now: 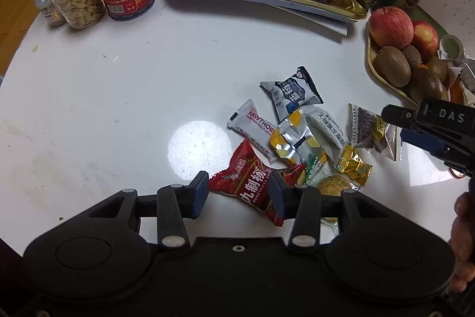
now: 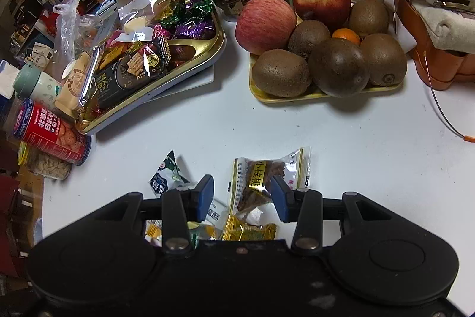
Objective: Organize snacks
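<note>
While both claws stand half open holding nothing, the left claw (image 1: pixel 240 192) straddles a crinkled red packet (image 1: pixel 251 189), the right claw (image 2: pixel 242 195) a clear, gold-labelled packet (image 2: pixel 267 177) on the white bench (image 1: pixel 118 97).

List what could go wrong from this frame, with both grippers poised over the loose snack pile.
1. The left gripper straddles the red packet, whose end touches neighbouring wrappers; closing might pinch or drag one along.
2. The right gripper frames the clear brown-snack packet above a gold candy; it could snag both.
3. The grippers work one small pile close together, so they could bump.
</note>
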A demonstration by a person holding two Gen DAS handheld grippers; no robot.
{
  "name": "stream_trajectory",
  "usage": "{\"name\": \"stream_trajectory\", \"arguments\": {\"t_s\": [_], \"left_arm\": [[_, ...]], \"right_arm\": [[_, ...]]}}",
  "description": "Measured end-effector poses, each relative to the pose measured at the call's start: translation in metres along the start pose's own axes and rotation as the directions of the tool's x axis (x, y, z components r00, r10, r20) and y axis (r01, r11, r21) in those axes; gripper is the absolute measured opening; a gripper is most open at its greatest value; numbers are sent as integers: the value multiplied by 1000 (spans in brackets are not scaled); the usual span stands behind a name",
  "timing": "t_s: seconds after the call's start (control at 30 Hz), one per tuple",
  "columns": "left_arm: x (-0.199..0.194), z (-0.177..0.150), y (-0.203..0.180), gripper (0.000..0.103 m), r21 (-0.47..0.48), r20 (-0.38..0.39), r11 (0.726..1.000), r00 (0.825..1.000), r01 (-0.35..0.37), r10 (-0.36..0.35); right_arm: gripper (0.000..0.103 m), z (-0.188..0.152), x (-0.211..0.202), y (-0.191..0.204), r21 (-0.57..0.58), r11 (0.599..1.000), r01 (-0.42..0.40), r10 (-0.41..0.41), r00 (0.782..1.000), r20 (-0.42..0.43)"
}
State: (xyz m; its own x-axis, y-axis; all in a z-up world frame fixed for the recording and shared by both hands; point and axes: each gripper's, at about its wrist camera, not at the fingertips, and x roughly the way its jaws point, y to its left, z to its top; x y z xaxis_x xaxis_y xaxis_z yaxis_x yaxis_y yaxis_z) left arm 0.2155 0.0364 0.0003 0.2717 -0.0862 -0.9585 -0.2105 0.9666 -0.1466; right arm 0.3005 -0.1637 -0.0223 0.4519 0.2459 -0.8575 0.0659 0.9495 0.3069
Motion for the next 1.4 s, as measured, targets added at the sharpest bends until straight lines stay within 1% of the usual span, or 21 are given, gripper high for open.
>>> {"name": "stream_trajectory", "arguments": {"t_s": [0.13,0.23,0.3,0.4,0.47,0.53,0.6,0.7,0.83,0.87,0.93,1.03,1.13,1.17,1.23,1.33,1.4], "left_arm": [[5,-2,1,53,-12,-37,998,998,58,-58],[10,-4,0,53,-29,-66,995,993,98,-100],[13,-5,-1,53,-33,-80,992,989,122,-124],[19,-8,-4,52,-44,-103,989,984,139,-143],[25,-8,-8,52,-39,-119,988,981,146,-150],[30,-7,-9,52,-43,-126,990,982,137,-141],[33,-5,-7,52,-57,-118,991,985,119,-125],[40,1,-1,52,-91,-102,991,989,96,-105],[47,6,12,53,-173,-86,979,989,106,-122],[47,8,13,53,-184,-83,978,989,103,-119],[42,11,14,52,-172,-66,981,993,88,-101],[29,16,18,52,-163,-10,985,998,58,-60],[23,21,25,52,-179,17,983,999,38,-35],[23,21,27,52,-189,18,981,999,44,-41],[23,21,30,53,-209,12,975,997,79,-78],[27,19,31,53,-229,-9,964,990,137,-143],[30,18,29,53,-245,-19,958,987,149,-158]], "right_arm": [[45,3,10,9,-68,996,51,-45,995,85],[45,7,18,11,-90,995,51,-41,994,103],[45,9,25,9,-70,997,45,-39,995,87],[45,9,35,5,-48,998,47,-45,998,36],[45,6,40,6,-67,995,73,-73,997,13],[45,4,41,6,-96,992,87,-88,996,-13],[46,1,42,5,-106,990,95,-101,993,-60],[46,-4,40,1,-106,992,74,-85,992,-97],[46,-9,36,0,-125,990,66,-84,986,-144],[46,-10,35,0,-129,990,63,-83,985,-154],[46,-10,31,0,-128,990,50,-72,983,-168],[46,-8,21,-4,-102,995,22,-37,988,-149],[46,-3,9,-5,-85,996,-1,-9,993,-115],[46,-2,6,-5,-87,996,-8,-2,995,-104],[46,-1,3,-5,-98,995,-15,5,995,-102],[48,-2,8,-5,-100,995,-13,-1,991,-136],[48,-5,15,-8,-92,996,1,-15,987,-158]]}}
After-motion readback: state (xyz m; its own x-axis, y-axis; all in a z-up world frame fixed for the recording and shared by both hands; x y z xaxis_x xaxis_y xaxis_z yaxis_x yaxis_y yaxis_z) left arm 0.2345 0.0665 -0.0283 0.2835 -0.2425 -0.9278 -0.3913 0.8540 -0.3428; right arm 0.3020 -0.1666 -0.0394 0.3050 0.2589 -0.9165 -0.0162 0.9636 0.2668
